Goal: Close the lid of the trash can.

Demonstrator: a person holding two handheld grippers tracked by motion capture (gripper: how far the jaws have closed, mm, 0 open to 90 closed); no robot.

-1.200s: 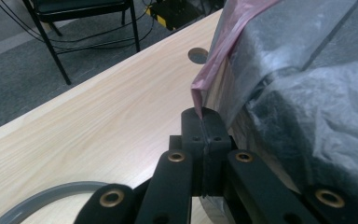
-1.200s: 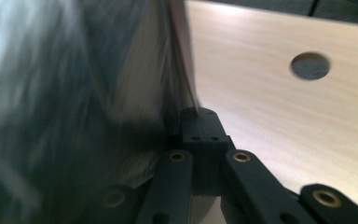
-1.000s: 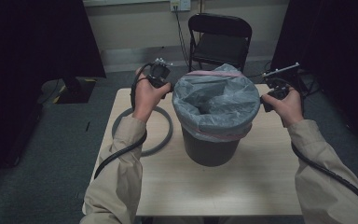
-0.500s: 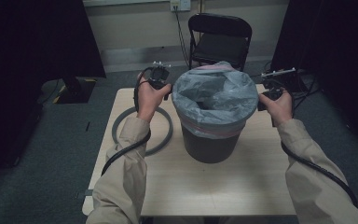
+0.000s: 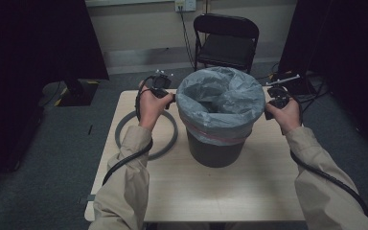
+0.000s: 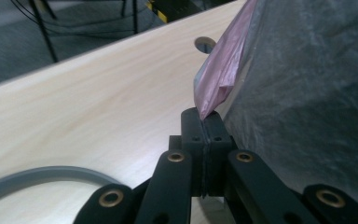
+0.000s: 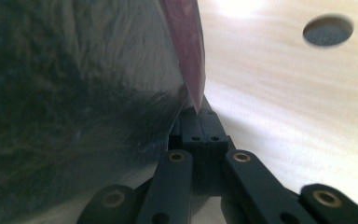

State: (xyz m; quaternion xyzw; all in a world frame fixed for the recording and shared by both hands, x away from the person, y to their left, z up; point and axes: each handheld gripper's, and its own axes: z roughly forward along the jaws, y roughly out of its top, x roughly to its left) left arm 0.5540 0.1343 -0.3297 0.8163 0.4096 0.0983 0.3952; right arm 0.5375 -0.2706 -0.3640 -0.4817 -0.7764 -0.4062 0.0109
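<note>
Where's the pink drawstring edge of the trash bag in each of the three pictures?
High view: the pink drawstring edge bands the bin below the folded-over grey bag, centre.
Left gripper view: it rises from the shut jaws of the left hand-held gripper toward top right.
Right gripper view: it runs from top centre down into the right hand-held gripper.
Shared landmark: the light wooden table.
</note>
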